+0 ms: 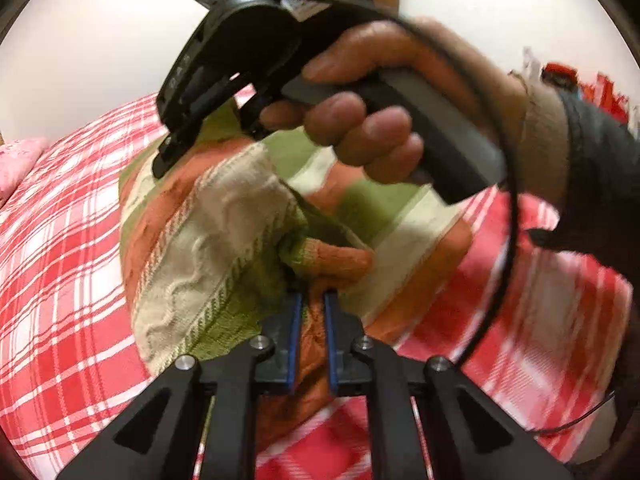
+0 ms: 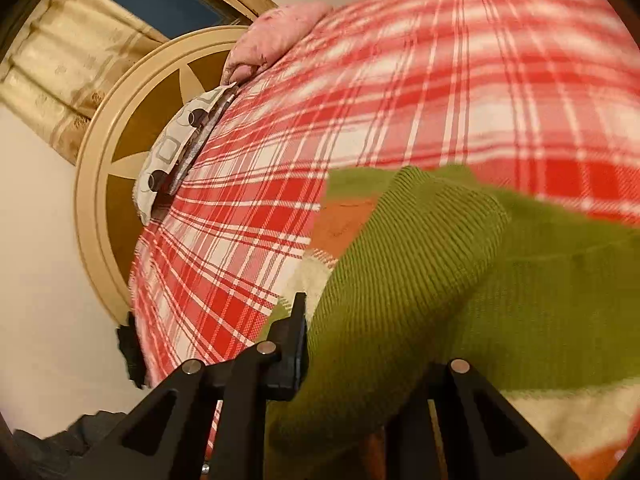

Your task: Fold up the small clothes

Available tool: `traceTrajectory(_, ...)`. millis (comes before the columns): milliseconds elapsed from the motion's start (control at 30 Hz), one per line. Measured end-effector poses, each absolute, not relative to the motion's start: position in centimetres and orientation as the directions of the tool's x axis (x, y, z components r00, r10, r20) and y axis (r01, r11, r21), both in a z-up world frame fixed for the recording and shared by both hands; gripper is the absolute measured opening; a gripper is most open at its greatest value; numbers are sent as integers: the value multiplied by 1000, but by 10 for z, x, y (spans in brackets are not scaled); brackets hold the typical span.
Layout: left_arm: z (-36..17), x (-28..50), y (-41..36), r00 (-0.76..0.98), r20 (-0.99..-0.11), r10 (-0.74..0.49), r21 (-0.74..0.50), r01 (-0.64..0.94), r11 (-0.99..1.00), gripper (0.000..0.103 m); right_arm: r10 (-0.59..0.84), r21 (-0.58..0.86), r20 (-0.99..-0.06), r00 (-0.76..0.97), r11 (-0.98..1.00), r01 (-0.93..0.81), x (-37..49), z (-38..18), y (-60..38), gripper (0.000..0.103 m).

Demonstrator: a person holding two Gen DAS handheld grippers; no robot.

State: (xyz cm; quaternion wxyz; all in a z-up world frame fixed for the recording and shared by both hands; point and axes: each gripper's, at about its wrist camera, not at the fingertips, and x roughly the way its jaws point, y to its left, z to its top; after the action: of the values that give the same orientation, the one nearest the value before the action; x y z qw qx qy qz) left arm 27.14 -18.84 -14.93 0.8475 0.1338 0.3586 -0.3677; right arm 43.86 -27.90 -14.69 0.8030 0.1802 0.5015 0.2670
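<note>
A small knitted sweater with green, orange and cream stripes lies on a red plaid bed cover. My left gripper is shut on an orange part of the sweater, near its orange cuff. My right gripper shows in the left wrist view, held in a hand above the sweater's far side. In the right wrist view my right gripper is shut on a green ribbed part of the sweater, which hides the right finger.
A pink pillow and a patterned pillow lie at the bed's edge by a round headboard. A curtain hangs beyond. The plaid cover stretches around the sweater.
</note>
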Motion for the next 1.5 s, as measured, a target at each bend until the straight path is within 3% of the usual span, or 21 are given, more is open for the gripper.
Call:
traceTrajectory(367,-117,276,-243,383,-624,-681,-208,759,617,11,486,424,-757,437,874,-236,427,-94,-338,16)
traceTrajectory(600,-149,275,-279,332,-692,-641,-186,776,603,12,462,444,-787,409,884,-145,421,-130,-398,16)
traceTrajectory(700,-163,274,-284,296,-739,-605,-171,787,593,19,440,449,-814,379,891,-69,417,-160,-422,25)
traceTrajectory(767,-161,265,-280,315,-741,-593,-133,797,589,34,424,457,-816,393,890,-11,405,-172,-442,44)
traceTrajectory(833,-150,251,-264,325,-719,-614,-117,814,569,40,408,462,-803,435,887,21,385,-171,-460,44)
traceTrajectory(967,-132,243,-222,387,-675,-628,-118,783,610,65,345,456,-760,550,887,73,331,-150,-485,45)
traceTrajectory(1133,-140,257,-177,506,-665,-549,-58,698,714,68,413,485,-653,635,872,-69,267,-115,-447,45)
traceTrajectory(1333,-177,252,-173,495,-714,-495,-23,690,723,69,365,412,-718,593,909,-61,234,-148,-413,45)
traceTrajectory(1400,-180,250,-178,497,-725,-477,-6,688,726,69,364,416,-741,565,908,-39,233,-169,-411,38)
traceTrajectory(1433,-177,249,-177,493,-728,-477,-10,687,726,69,338,387,-766,547,922,-28,232,-176,-407,6)
traceTrajectory(1500,-170,245,-173,477,-720,-505,-45,694,719,69,348,405,-771,533,914,-11,223,-177,-403,5)
